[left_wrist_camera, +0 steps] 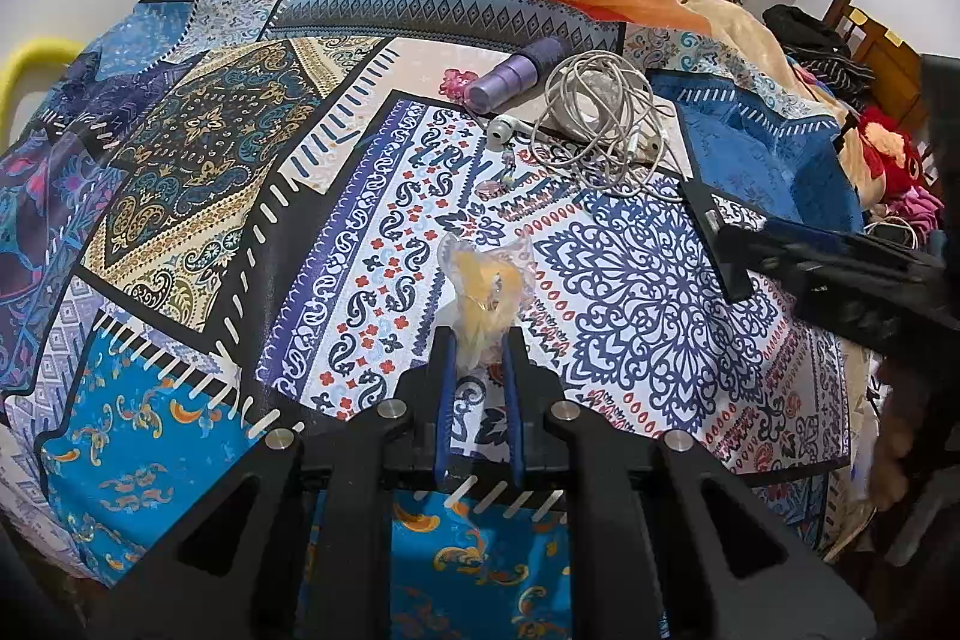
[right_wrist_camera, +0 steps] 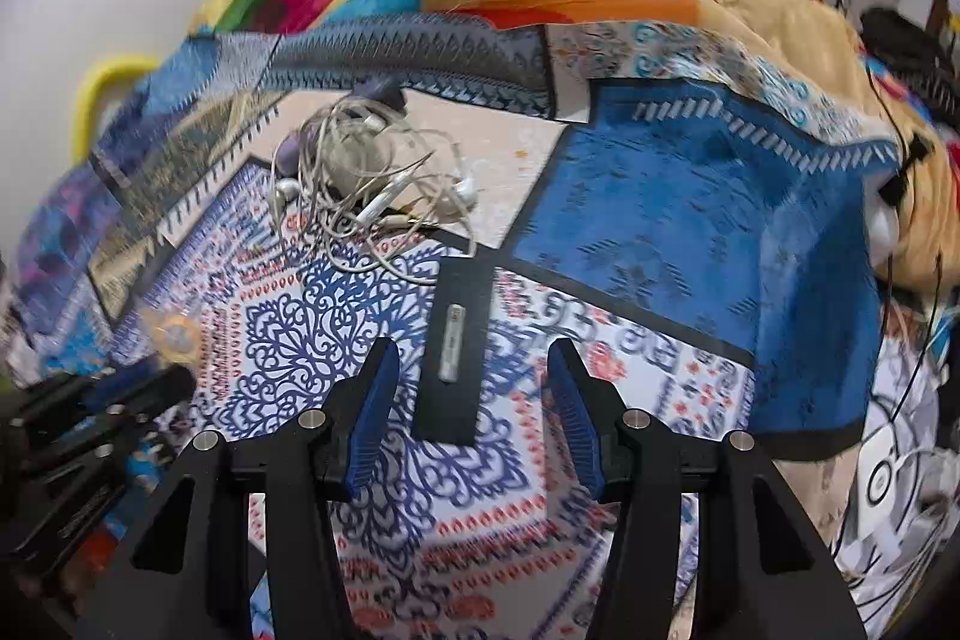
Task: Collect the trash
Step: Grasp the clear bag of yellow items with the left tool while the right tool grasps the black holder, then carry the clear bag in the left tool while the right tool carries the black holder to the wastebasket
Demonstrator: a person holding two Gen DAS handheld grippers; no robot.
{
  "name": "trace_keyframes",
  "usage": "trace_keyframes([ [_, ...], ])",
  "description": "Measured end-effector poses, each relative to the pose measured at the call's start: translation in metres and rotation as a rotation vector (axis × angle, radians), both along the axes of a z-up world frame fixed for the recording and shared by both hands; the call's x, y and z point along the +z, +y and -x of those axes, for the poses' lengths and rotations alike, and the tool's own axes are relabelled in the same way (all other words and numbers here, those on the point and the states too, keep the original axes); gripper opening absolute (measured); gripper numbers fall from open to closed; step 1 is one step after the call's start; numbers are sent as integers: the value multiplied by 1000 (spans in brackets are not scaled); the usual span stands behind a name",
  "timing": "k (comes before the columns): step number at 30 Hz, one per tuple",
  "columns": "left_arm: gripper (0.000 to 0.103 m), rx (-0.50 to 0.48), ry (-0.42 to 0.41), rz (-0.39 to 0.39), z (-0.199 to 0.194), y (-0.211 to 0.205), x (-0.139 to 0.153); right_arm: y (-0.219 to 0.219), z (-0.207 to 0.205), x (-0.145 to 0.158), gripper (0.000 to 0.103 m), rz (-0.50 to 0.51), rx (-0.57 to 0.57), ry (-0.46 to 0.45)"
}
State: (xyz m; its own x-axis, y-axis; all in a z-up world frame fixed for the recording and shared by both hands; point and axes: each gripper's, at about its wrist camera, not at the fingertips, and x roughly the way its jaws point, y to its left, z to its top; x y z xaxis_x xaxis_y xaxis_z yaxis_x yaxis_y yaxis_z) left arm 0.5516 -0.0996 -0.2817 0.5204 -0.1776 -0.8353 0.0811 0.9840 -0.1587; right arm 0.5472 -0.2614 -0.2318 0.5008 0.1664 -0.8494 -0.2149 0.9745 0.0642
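Below, left tongs (left_wrist_camera: 480, 334) clenched on crumpled clear-and-yellow wrapper (left_wrist_camera: 483, 289), lifted over patterned bedspread (left_wrist_camera: 648, 304); right tongs (right_wrist_camera: 474, 349) released, straddling long black strip (right_wrist_camera: 456, 346) lying lengthwise dead ahead, nearer than left

L tongs (left_wrist_camera: 480, 340) tilted down, blue pads nearly together, pinching a crumpled clear wrapper (left_wrist_camera: 483, 289) at the tips. R tongs (right_wrist_camera: 474, 358) tilted down, jaws apart, nothing gripped betw pads. L unit seen at left edge of R view; R unit at right edge of L view.
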Motion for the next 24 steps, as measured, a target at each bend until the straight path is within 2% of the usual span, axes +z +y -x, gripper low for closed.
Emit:
trace_keyframes([
  [3, 14, -7, -5, 0, 0, 0, 0, 10, 0, -9, 47, 74, -3, -14],
  [4, 14, -7, -4, 1, 1, 1, 0, 13, 3, -9, 42, 91, -3, -37],
  [5, 14, -7, -1, 2, 0, 1, 0, 15, 5, -8, 32, 95, 9, -47],
  [7, 14, -4, 9, 11, 0, 1, 1, 17, 6, -7, 25, 79, 37, -42],
  [9, 13, -2, 16, 29, 1, 2, 3, 17, 4, -6, 24, 77, 47, -29],
  [12, 13, 0, 1, 36, 9, 1, 13, 6, 3, -4, 24, 11, 46, 6],
  [16, 13, -4, -35, 45, 22, 0, 36, -4, 15, 14, 24, -20, 36, -15],
  [24, 13, 3, -137, 48, 61, -1, 105, -12, 55, 85, 24, -84, 44, -104],
])
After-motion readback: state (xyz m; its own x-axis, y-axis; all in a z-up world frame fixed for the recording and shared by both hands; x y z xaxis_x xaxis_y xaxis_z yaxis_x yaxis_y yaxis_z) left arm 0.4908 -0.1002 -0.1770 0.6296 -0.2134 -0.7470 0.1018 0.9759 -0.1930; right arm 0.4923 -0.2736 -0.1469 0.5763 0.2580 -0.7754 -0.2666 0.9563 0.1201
